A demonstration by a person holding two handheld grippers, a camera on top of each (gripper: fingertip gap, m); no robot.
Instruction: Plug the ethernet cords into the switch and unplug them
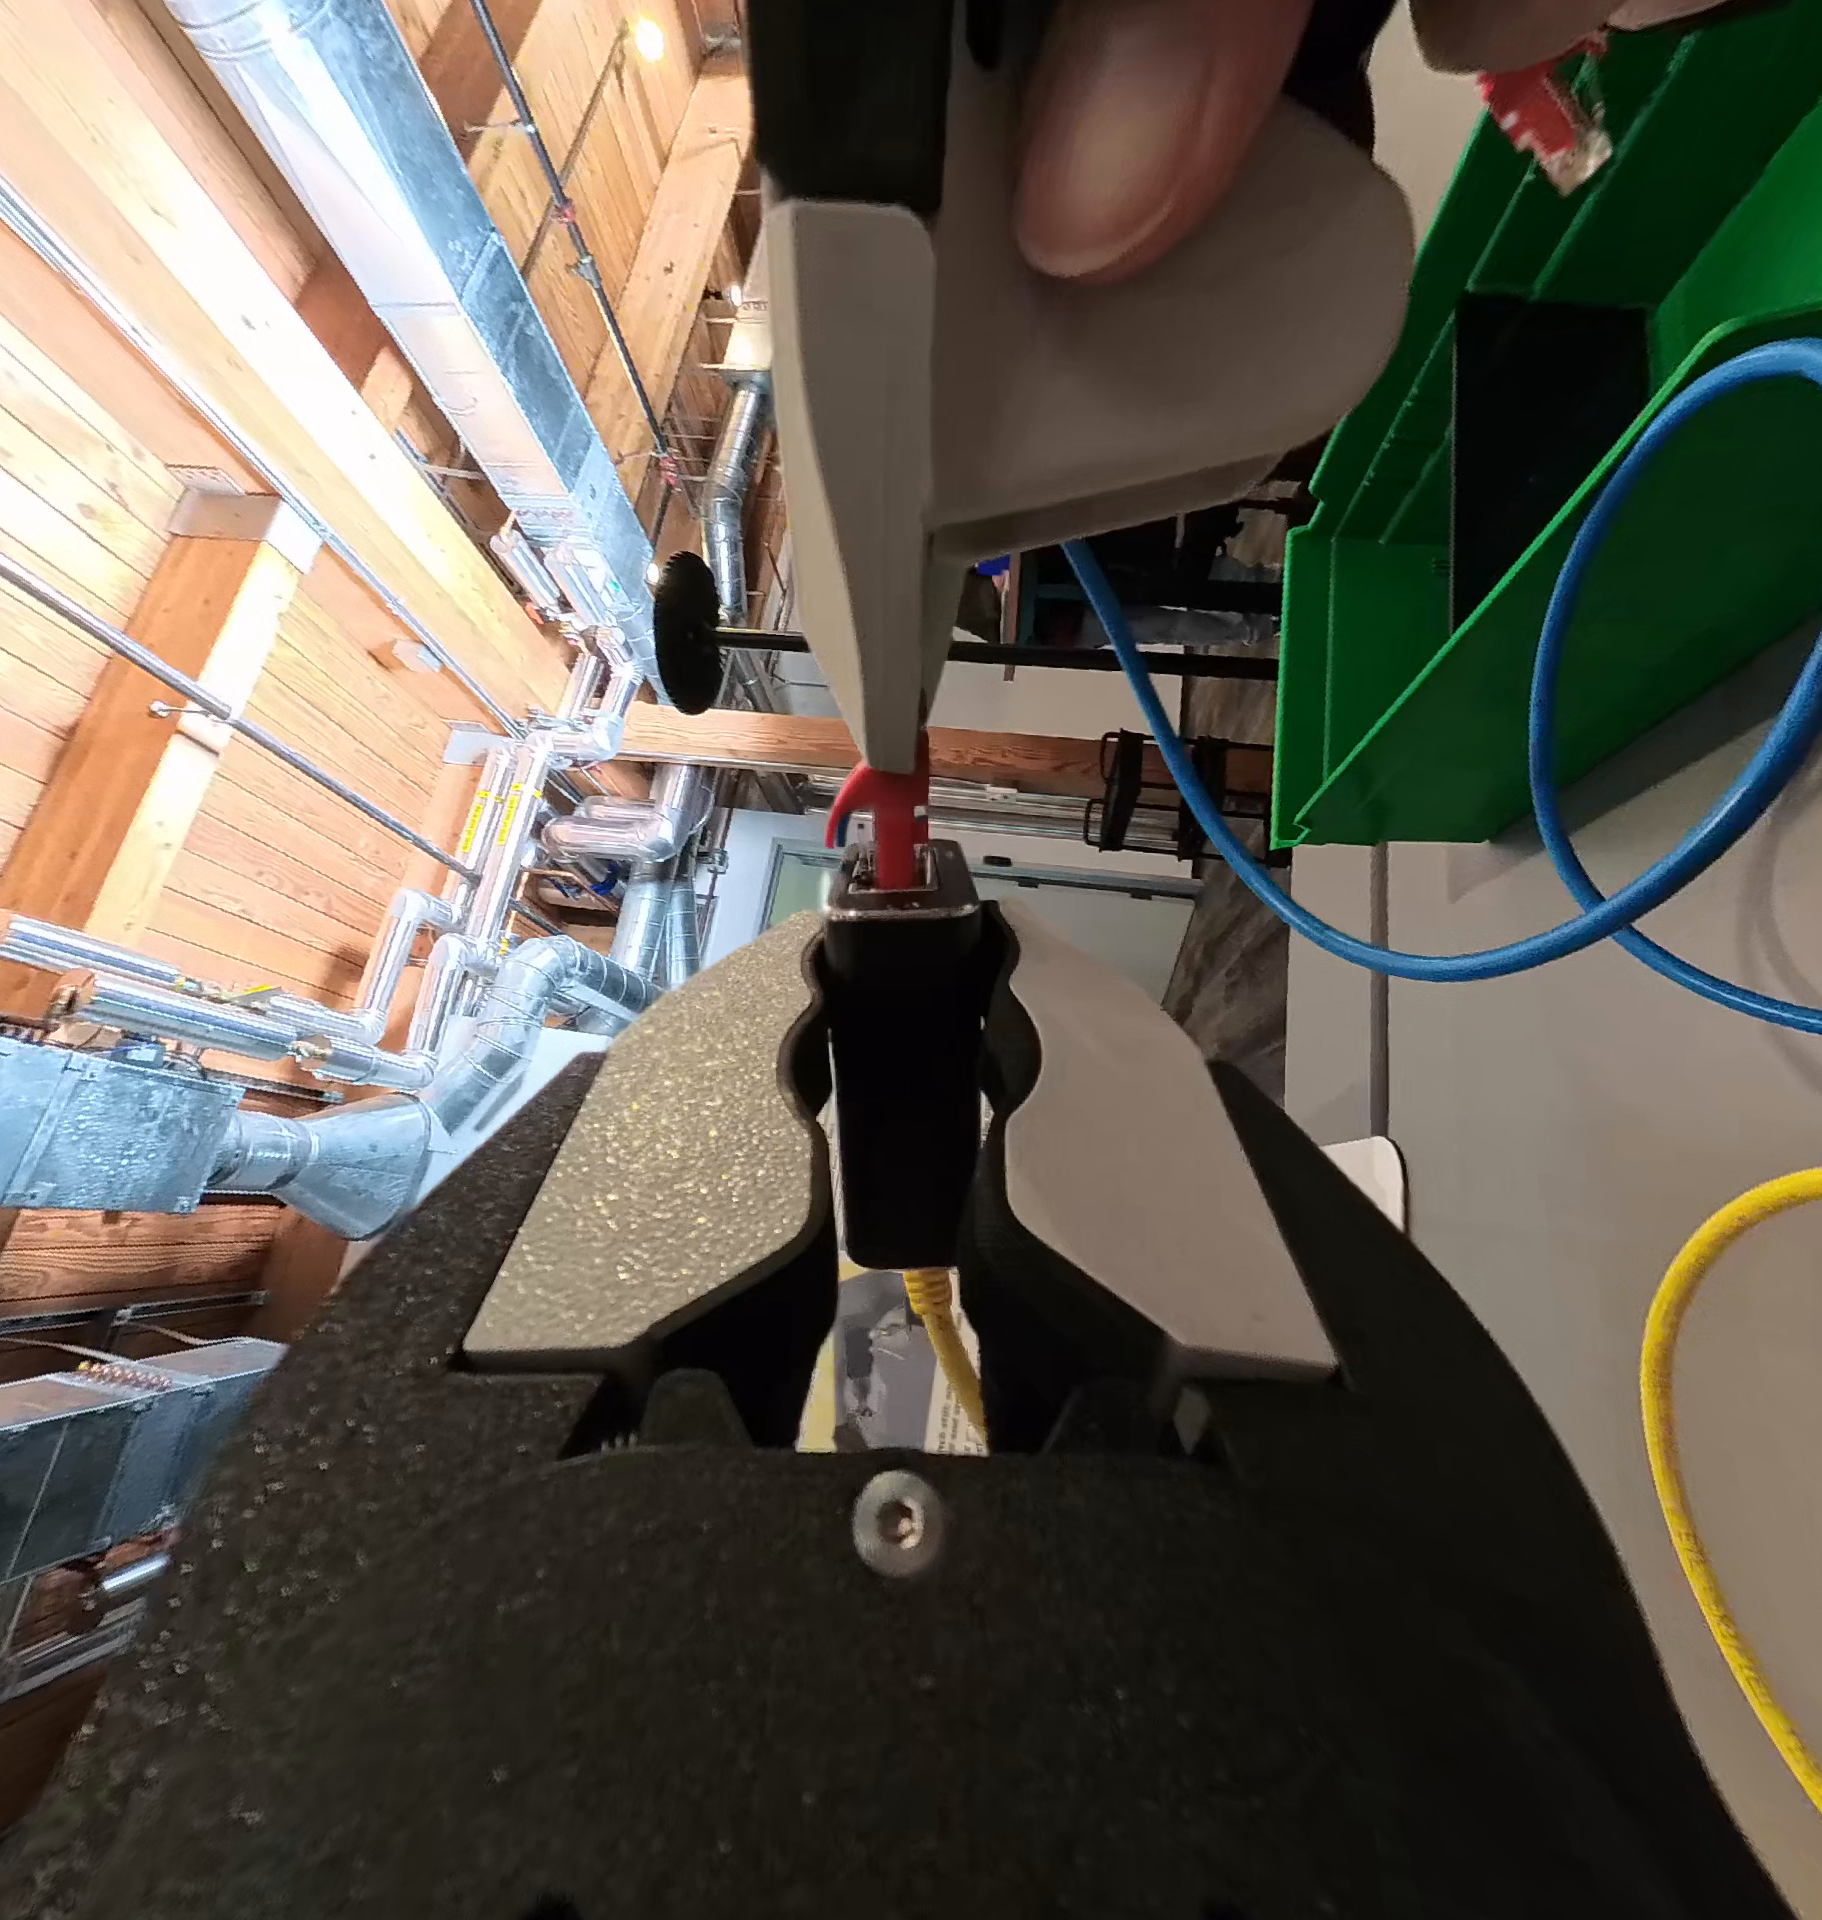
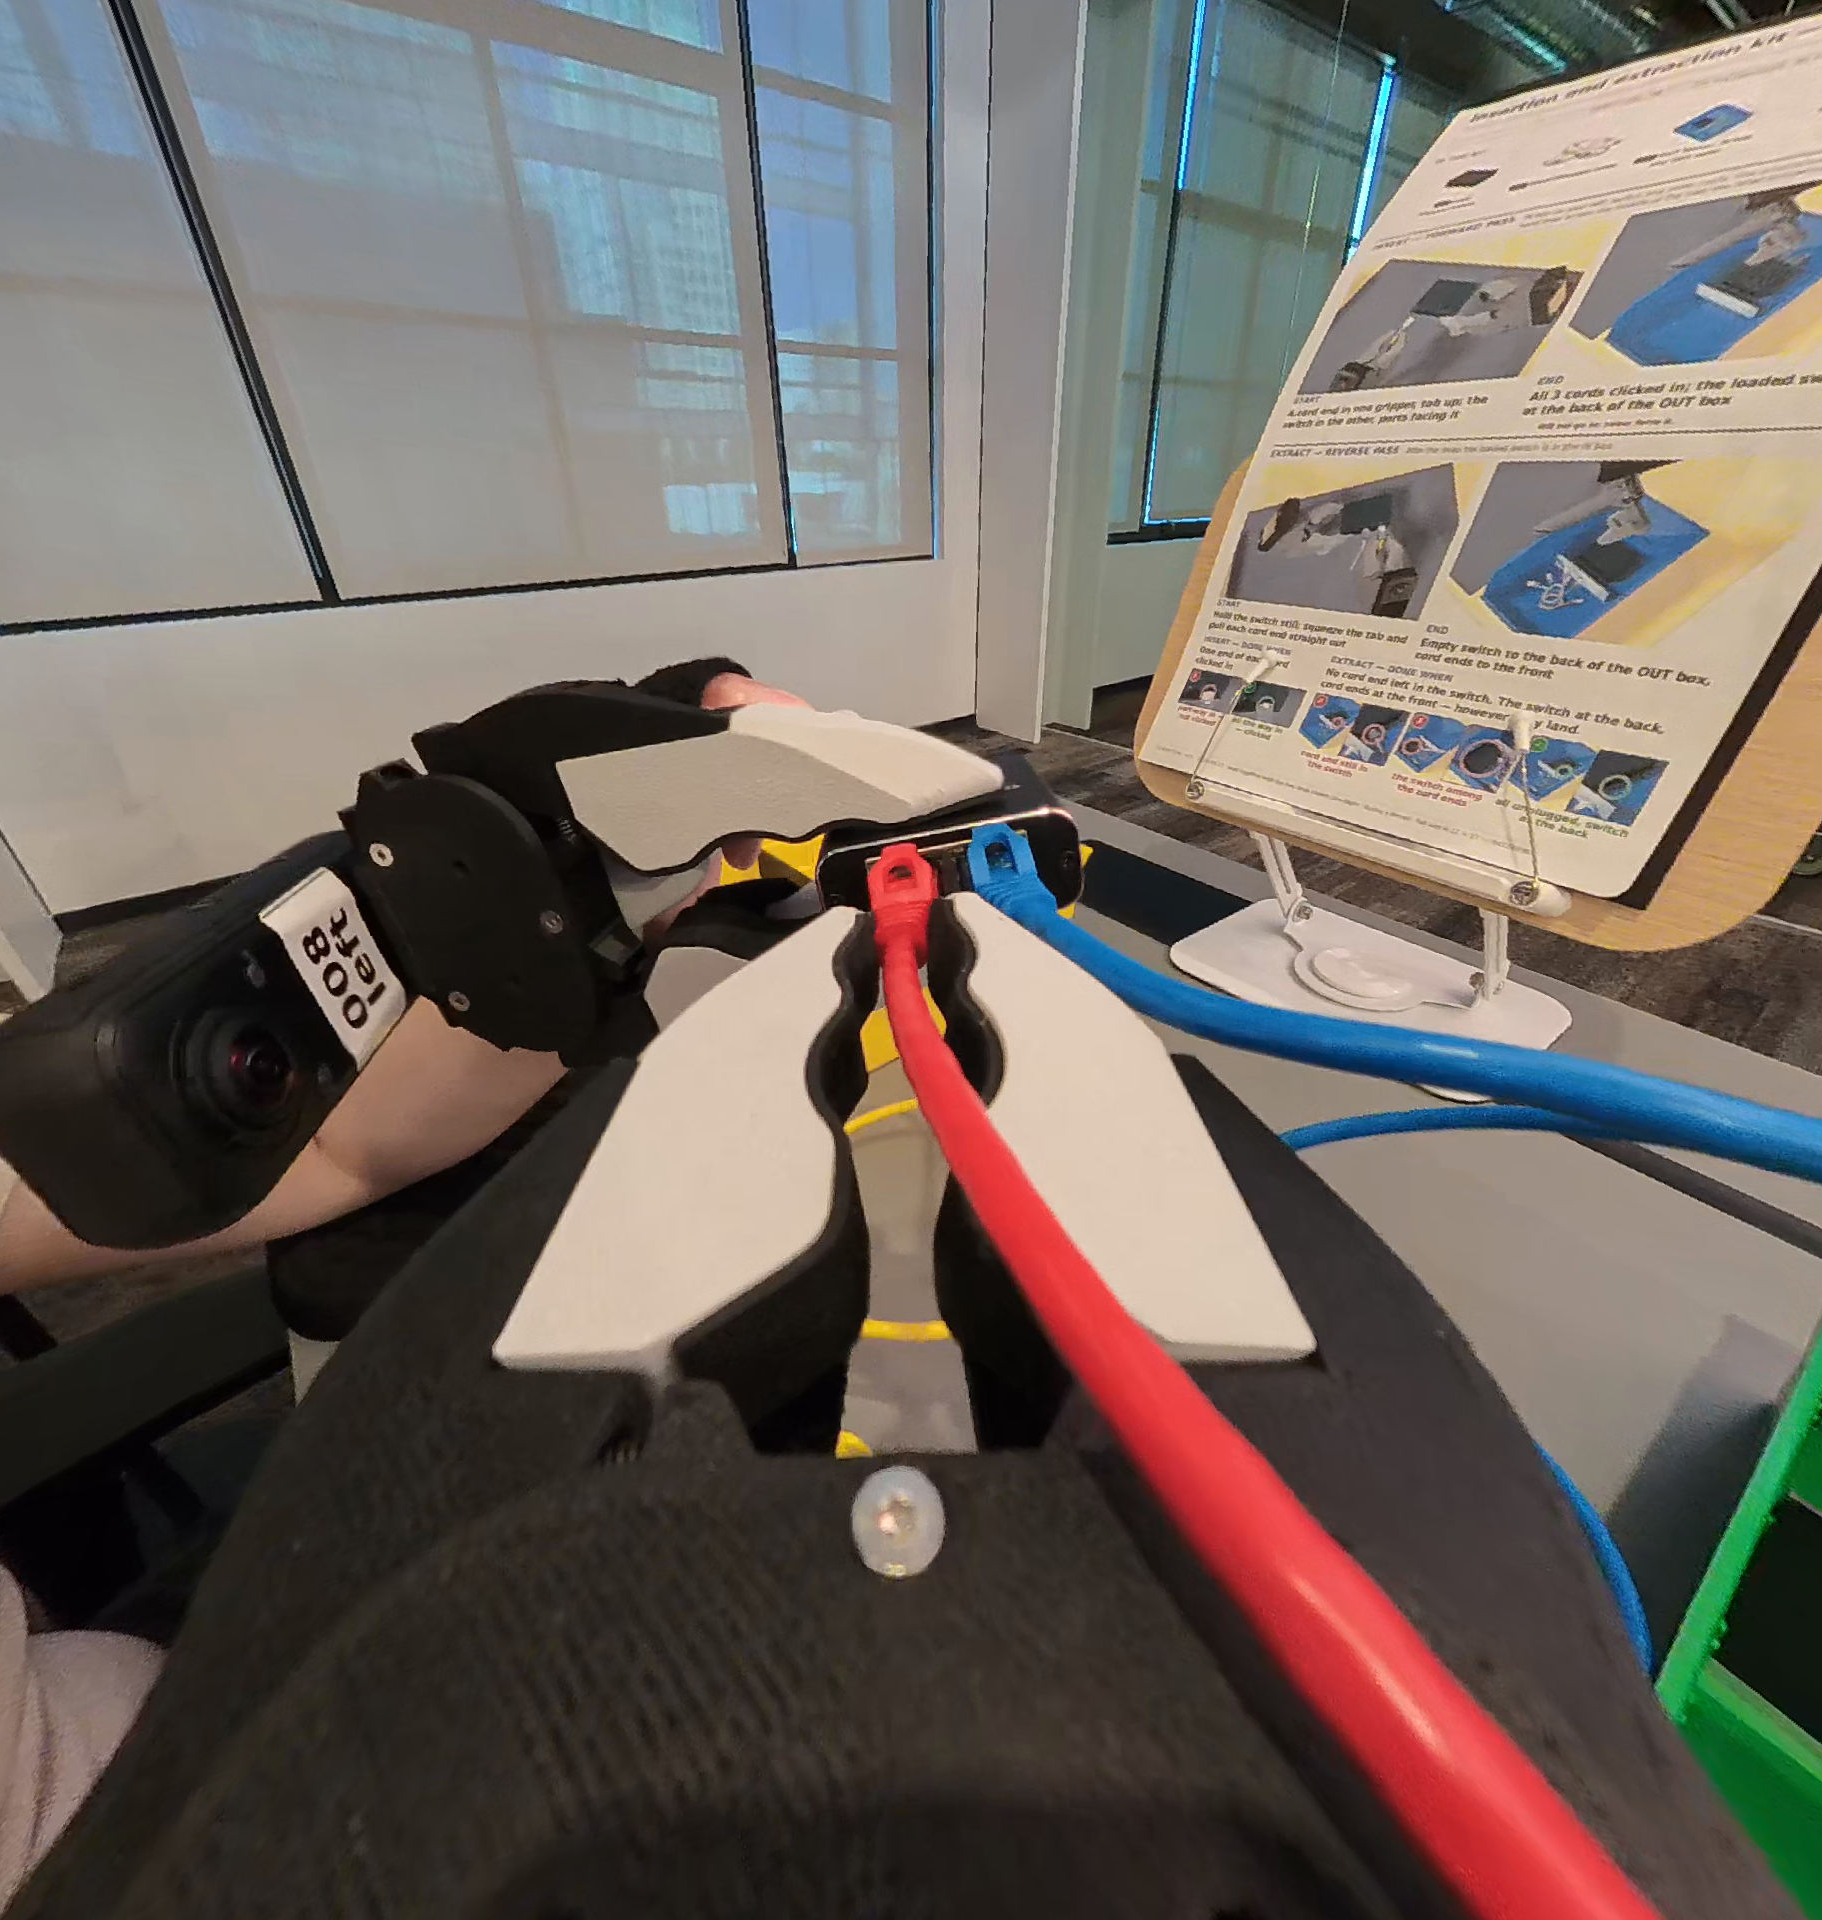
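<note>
A: From the left wrist, what's boxed in?
B: The left tool [image 1: 907, 997] is clamped on the black switch [image 1: 902, 1081], a pad pressed against each flat side. The port edge faces the right tool [image 1: 902, 727], whose tips pinch the red plug [image 1: 891, 831] seated in the switch. To the right, the grey counter [image 1: 1509, 1143] lies bare between the loops; the green bin [image 1: 1572, 582] closes off its far edge.
A: Cords there?
B: Three: the red one at the port, a blue cord [image 1: 1572, 748] looping past the bin, a yellow cord [image 1: 1696, 1455] leaving the switch's back end.
A: And the right wrist?
B: The right tool [image 2: 912, 935] grips the red cord [image 2: 912, 997] just behind its boot. The switch [image 2: 1032, 842] sits in the left tool [image 2: 886, 790], held above the counter [image 2: 1509, 1247]. Two plugs sit in the port row: red, and blue [image 2: 1000, 862] at the right, a gap between them. A sheet stand [image 2: 1406, 977] crowds the right side; one green bin corner [image 2: 1800, 1558] is nearest.
</note>
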